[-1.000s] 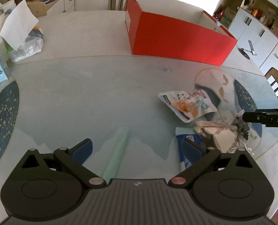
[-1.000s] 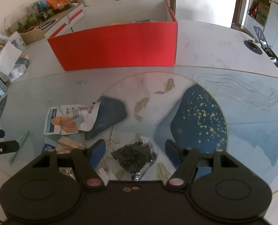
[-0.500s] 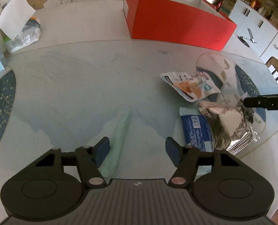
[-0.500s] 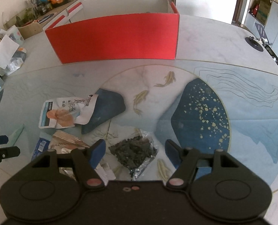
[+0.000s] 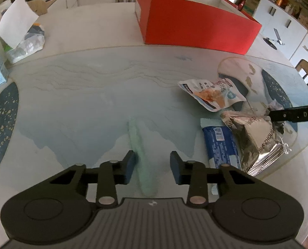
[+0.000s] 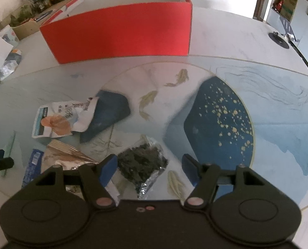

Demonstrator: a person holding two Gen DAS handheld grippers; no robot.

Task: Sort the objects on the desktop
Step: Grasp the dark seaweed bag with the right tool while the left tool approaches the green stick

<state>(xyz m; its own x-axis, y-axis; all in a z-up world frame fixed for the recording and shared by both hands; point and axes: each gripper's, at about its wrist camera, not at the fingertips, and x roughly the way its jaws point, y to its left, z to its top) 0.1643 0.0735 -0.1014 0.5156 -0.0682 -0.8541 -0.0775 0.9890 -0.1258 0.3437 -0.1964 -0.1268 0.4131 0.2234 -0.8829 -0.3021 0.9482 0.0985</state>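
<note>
Green strip lengthwise between fingers

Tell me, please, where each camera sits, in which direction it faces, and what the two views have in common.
Left wrist: sits on the left gripper, low over the table, facing the red box; its open fingers straddle a pale green stick.
Right wrist: sits on the right gripper, facing the same box; its open fingers frame a clear bag of dark bits.
Shared: box, white snack packet, silver pouch.

blue packet partly under silver pouch, green strip blurred, snack bag print unreadable
</note>
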